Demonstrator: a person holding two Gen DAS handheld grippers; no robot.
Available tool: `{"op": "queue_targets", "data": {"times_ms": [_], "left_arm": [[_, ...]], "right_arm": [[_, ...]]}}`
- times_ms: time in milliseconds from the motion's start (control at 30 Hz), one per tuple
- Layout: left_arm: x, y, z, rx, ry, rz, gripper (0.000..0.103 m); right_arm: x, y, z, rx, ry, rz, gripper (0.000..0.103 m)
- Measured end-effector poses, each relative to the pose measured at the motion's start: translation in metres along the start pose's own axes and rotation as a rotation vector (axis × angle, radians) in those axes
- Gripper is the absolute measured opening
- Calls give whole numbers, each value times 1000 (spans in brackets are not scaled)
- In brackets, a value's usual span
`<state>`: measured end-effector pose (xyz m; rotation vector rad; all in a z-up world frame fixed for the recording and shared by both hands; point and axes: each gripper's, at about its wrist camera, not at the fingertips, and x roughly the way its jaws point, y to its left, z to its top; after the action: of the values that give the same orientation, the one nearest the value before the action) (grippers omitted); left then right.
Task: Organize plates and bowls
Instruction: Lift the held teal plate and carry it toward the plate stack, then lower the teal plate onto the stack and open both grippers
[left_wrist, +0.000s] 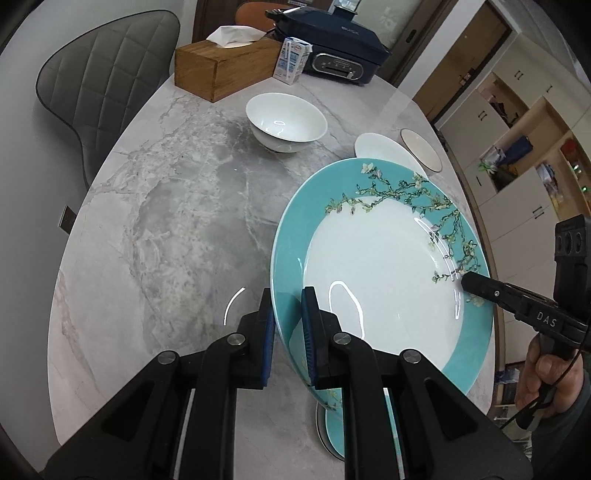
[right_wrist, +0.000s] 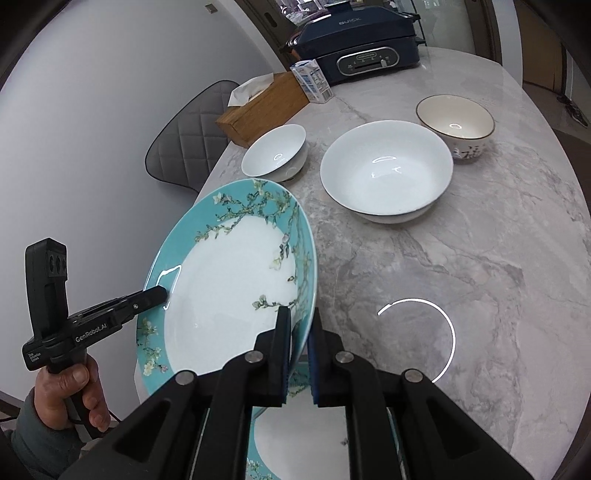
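Left wrist view: left gripper (left_wrist: 288, 332) nearly closed, clamping the rim of the round teal-rimmed, blossom-patterned ceramic plate (left_wrist: 376, 273) — lifted, tilted, above a matching plate (left_wrist: 332, 428) on the grey marble table (left_wrist: 166, 221).
Right wrist view: right gripper (right_wrist: 300, 354) closed on the opposite rim.
Technique: raise both grips evenly.
Orientation: round, no long axis; face upward, tilted.

plate (left_wrist: 380, 273): you've got a turquoise rim with blossom branches, white centre
lower plate (right_wrist: 295, 435): same turquoise and white
small bowl (left_wrist: 286, 122): white
big bowl (right_wrist: 386, 171): white
far bowl (right_wrist: 455, 123): cream, dark rim
table (left_wrist: 166, 229): grey marble veining
pads (left_wrist: 308, 336): blue
tissue box (left_wrist: 225, 68): brown wood
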<state>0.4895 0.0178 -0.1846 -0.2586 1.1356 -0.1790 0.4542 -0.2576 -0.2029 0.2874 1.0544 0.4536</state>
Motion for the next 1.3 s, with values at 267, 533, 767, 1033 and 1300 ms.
{"op": "queue_targets", "data": {"times_ms": [267,533,767,1033,1300], "left_arm": [[3,-32,-50,52,49,-49,12],[24,-41,-95,84,104,-55,12],[42,-42,-113,120,109,-31,12],[48,-45,-117,152,86,-19,11],[52,-53,-113,167,85,-28,11]], "right_arm": [[-32,-20,-57,70,-14,-41,10],[-34,-35,-112,131,-5,-72,10],[-23,-41,-138,121,-6,-120,11],[-15,-46,-152,91,-4,-184,11],[-11,-48,-152,87,0,-185,11]]}}
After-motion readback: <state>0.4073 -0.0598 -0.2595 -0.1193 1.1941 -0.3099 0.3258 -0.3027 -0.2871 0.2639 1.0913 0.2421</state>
